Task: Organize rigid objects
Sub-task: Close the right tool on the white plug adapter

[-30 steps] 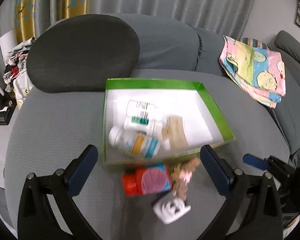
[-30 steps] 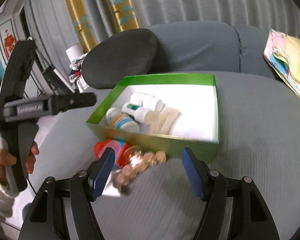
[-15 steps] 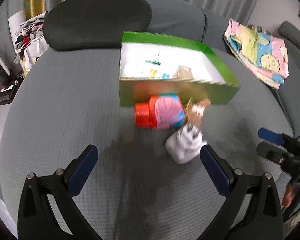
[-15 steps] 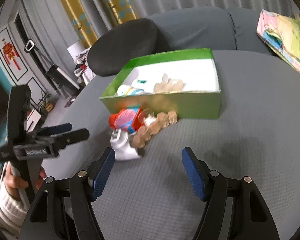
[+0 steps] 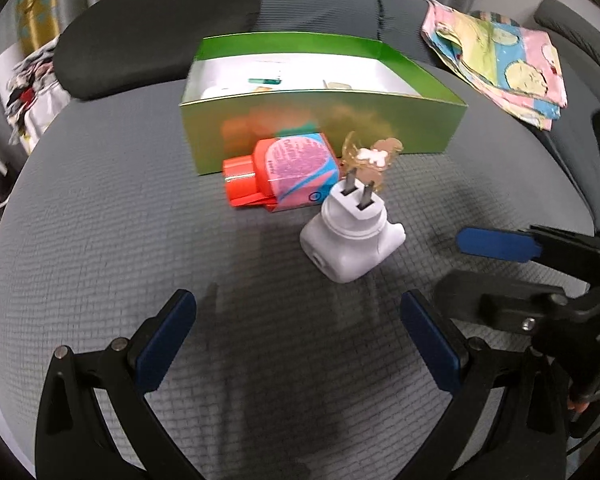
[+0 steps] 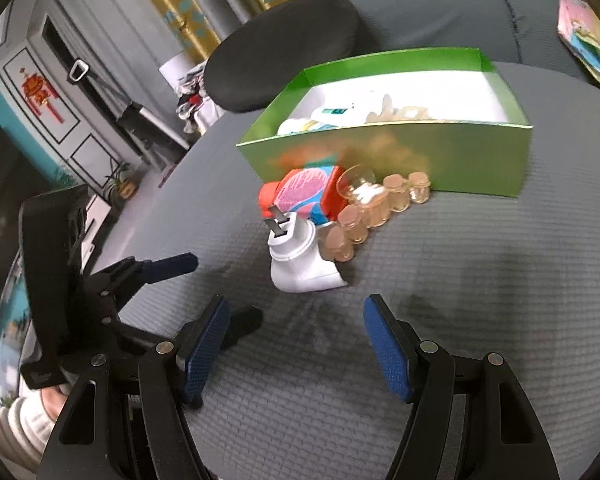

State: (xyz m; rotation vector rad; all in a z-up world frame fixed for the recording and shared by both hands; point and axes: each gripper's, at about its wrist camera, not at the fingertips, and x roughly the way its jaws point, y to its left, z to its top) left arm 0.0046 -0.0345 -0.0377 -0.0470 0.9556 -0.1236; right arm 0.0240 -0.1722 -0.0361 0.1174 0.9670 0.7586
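The left gripper (image 5: 296,334) is hovering at the bottom of the left wrist view with its jaws spread wide and nothing between them, and the right gripper (image 6: 296,344) is doing the same at the bottom of its own view, also gaping and empty; each is showing in the other's picture, the right one at the right edge and the left one at the lower left. Just ahead of both, near the middle of each frame, a white plug adapter (image 5: 352,240) is lying on the grey cushion (image 5: 100,260) with its two prongs pointing up and away. Touching it on the far side are a small red and pink carton (image 5: 288,172) lying on its side and a string of clear amber beads (image 6: 372,212), the carton resting against the near wall of the green box (image 5: 324,128). The box is sitting in the upper centre of both views, and inside it some white bottles (image 6: 324,116) and a pale flat item, too blurred to name, are already lying. So the sorting is looking partly done: a few things are boxed, while the adapter, carton and beads are waiting outside. The adapter, being nearest both grippers, is probably the next pick.
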